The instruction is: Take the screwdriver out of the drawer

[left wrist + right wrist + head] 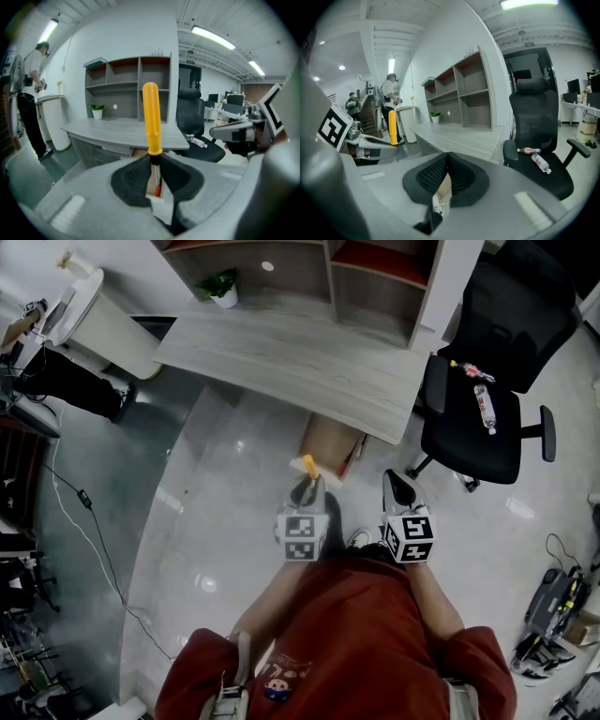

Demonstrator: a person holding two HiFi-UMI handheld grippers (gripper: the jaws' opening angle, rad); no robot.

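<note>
One yellow-handled screwdriver stands upright in the left gripper, whose jaws are pinched nearly closed on the thin metal shaft just under the handle, well apart from the desk. Light and rigid, it looks apt to swivel on so smooth a shaft; the thicker handle would likely give firmer purchase. The right gripper is closed on nothing.

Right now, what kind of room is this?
Most likely an office: a long grey desk with open shelves at its back, and a black swivel chair beside it.
</note>
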